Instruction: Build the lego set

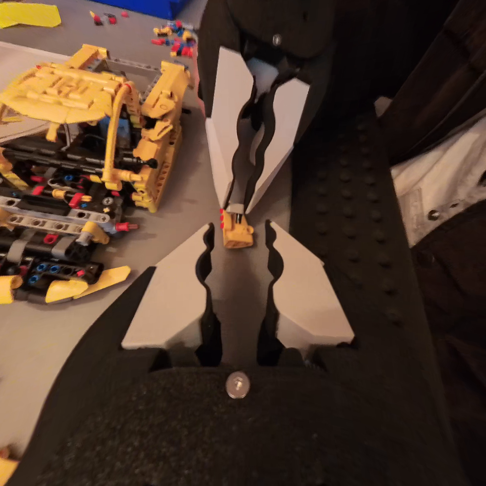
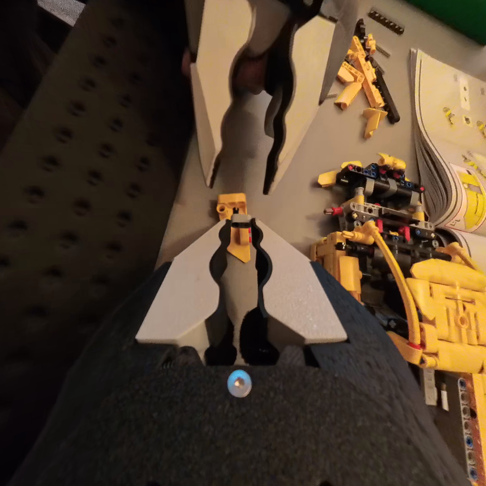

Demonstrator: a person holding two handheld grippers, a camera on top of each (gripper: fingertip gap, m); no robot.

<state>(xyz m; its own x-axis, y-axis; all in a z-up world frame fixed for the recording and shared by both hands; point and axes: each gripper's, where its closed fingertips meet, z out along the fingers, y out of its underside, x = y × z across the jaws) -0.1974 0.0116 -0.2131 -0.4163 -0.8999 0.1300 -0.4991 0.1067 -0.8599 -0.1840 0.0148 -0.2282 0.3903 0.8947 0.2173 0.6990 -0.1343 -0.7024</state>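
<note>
My right gripper (image 2: pixel 239 223) is shut on a small yellow and grey lego subassembly (image 2: pixel 232 206), which sticks out past its fingertips. In the left wrist view the right gripper (image 1: pixel 235 210) comes in from the top, holding the same subassembly (image 1: pixel 238 234) low over the grey table. My left gripper (image 1: pixel 239 226) is open and empty, with its tips on either side of the subassembly's near end. It faces the right gripper tip to tip and also shows in the right wrist view (image 2: pixel 238 188). The big yellow and black lego model (image 1: pixel 79 171) stands to the left, and shows in the right wrist view (image 2: pixel 394 276).
A black perforated board (image 1: pixel 355 210) lies along the table's edge beside the grippers. An open instruction booklet (image 2: pixel 447 131) and loose yellow beams (image 2: pixel 363 79) lie beyond the model. A pile of small red, blue and yellow parts (image 1: pixel 176 36) and a blue box (image 1: pixel 147 8) sit at the back.
</note>
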